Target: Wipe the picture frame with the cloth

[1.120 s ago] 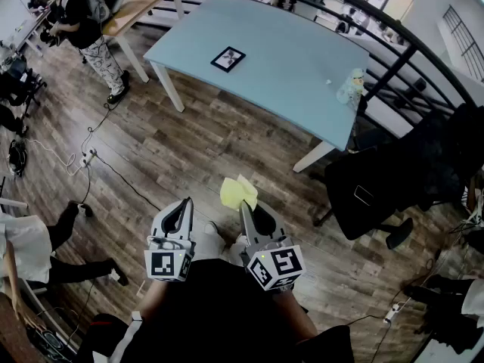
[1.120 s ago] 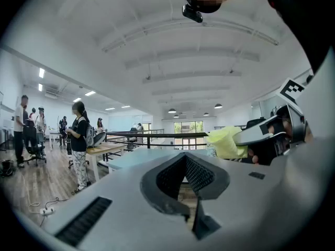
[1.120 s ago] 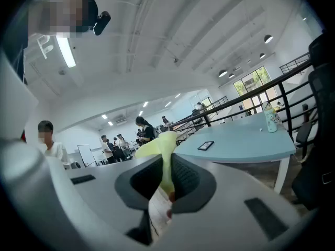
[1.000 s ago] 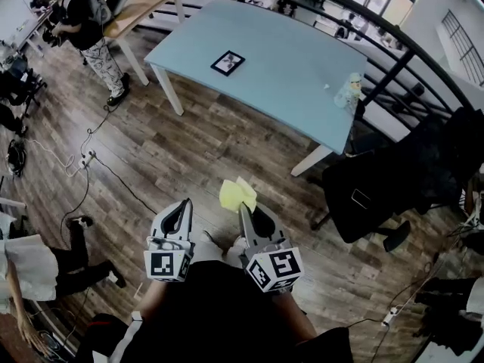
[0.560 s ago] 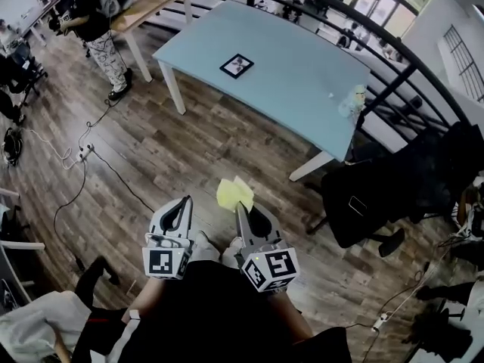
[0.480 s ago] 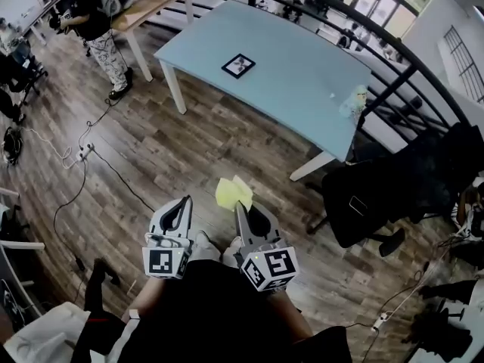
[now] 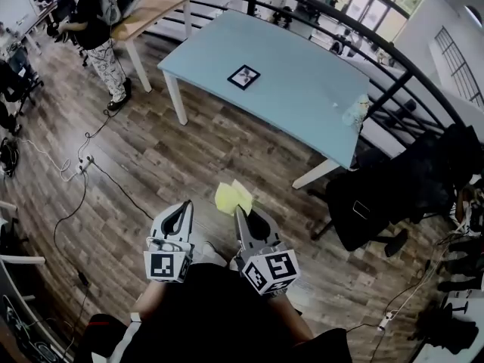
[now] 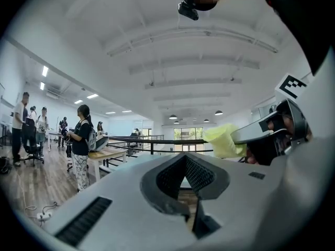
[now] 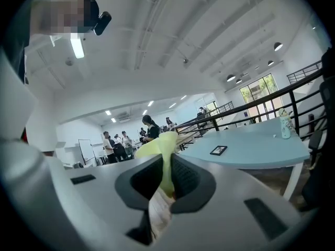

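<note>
Beyond the wood floor, the table has drawn slightly nearer, its picture frame still well ahead of the right claw clenched on the yellow cloth and the closed, empty left claw, so wiping awaits arrival.

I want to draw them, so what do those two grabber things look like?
Both the left gripper and the right gripper are pale grey wedges narrowing to a tip, with dark textured pads inside the jaws. Each carries a white cube printed with black square markers. The person's top is black.
</note>
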{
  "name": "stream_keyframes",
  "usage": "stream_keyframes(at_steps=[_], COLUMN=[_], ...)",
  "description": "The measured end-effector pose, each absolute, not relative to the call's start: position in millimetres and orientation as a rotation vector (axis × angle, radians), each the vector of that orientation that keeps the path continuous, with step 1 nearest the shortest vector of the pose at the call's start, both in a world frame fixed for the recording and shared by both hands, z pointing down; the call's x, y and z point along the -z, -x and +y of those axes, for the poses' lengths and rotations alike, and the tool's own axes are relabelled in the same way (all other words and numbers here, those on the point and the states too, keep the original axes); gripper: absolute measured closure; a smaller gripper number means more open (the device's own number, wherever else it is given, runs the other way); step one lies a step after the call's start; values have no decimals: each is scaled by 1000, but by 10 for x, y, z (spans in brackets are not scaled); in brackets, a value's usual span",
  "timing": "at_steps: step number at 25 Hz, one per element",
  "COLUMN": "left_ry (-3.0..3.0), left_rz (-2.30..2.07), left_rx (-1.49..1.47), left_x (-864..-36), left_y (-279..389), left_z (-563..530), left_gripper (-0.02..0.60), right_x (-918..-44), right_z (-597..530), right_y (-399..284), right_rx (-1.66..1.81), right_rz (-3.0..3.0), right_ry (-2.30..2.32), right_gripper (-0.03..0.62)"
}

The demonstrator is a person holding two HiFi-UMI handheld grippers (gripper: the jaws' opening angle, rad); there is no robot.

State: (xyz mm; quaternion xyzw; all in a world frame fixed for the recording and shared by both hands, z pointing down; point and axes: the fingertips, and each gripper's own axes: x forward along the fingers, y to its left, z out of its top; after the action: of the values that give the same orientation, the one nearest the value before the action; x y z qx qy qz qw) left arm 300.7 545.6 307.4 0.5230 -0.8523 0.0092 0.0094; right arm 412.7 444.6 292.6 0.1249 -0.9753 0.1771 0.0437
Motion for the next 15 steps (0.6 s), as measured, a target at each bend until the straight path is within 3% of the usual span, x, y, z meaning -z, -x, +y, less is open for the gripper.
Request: stream_keyframes(at_steps=[8,15], left_ry=[-1642,-1590], left_rz=[-2684,-2675], left_rx=[-36,-16], left_x=[-3114,-3223], left_y=[-2508,-2232], left_z=[5762,5864], left_gripper=[581,581], right_x=[-2991,-2961], right_z=[4736,4790], right_y=[-3665,-3452], right_rx=[-669,-578], right_rz=[-2983,-2987], right_ry=[-402,-405], right_gripper=[559,559])
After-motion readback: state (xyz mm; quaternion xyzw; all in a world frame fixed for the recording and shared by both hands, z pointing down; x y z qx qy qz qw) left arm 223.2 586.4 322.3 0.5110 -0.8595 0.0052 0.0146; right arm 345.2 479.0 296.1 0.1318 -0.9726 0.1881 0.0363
